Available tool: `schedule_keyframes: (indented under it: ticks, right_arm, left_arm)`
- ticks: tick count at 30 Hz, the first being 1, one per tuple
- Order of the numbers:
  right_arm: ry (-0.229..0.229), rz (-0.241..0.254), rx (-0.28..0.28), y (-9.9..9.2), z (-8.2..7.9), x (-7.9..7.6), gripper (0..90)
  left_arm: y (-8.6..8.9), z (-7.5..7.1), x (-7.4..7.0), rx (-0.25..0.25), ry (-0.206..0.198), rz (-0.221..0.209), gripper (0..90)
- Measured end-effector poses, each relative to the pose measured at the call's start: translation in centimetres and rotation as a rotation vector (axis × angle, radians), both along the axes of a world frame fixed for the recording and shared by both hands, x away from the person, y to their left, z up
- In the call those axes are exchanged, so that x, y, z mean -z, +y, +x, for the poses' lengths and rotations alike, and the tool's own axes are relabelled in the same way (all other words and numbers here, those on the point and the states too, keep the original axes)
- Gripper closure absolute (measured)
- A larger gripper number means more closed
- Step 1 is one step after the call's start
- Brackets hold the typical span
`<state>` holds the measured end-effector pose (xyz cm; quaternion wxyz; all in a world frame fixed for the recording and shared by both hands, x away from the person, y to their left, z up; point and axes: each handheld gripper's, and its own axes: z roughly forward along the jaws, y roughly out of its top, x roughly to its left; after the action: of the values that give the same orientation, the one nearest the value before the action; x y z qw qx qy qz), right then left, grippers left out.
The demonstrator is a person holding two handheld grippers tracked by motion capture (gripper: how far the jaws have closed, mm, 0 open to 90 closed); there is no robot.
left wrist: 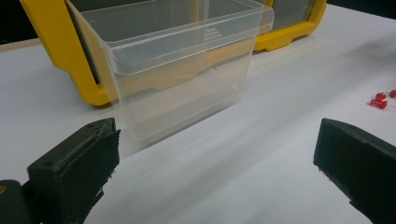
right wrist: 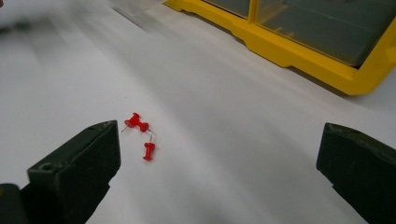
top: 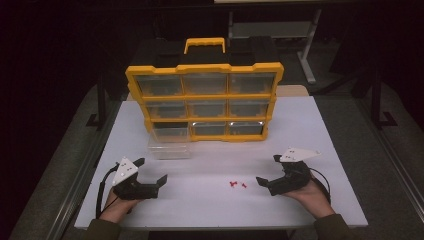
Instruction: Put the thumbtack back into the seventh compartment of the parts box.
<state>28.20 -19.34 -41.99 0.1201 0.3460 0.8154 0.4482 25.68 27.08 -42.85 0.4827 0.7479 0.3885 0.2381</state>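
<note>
Two red pushpins [top: 237,184] lie on the white table [top: 300,130] between my grippers, nearer my right gripper [top: 267,171], just ahead of its left jaw in the right gripper view [right wrist: 140,133]. Both of its jaws stand wide apart, gripping nothing. My left gripper [top: 150,170] is likewise spread and empty, facing the clear plastic drawer [left wrist: 182,60] pulled out before the yellow organizer [top: 205,100], the pins well off to its right [left wrist: 380,100].

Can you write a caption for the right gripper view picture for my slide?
Open right gripper hovering over two red pushpins on the white table, near the yellow organizer.
</note>
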Motion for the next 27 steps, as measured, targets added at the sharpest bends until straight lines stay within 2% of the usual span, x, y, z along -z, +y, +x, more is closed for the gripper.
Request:
schedule_keyframes:
  ticks: [1,3,17,27]
  right_arm:
    - [0.002,-0.001,-0.001,0.1,0.1,0.0,0.0]
    - [0.008,-0.003,-0.009,0.3,0.2,-0.1,0.0]
    - [0.025,-0.02,-0.053,1.7,0.8,-0.4,0.0]
    - [0.042,-0.021,-0.09,2.5,1.5,-0.6,2.9]
  left_arm:
    - [-0.1,0.0,0.0,-0.001,0.001,-0.01,0.0]
    - [-0.1,0.0,0.0,0.001,0.004,0.001,0.0]
    - [-0.1,0.0,0.1,0.012,0.0,-0.004,0.0]
    - [-0.3,0.0,0.2,0.018,0.005,-0.025,0.0]
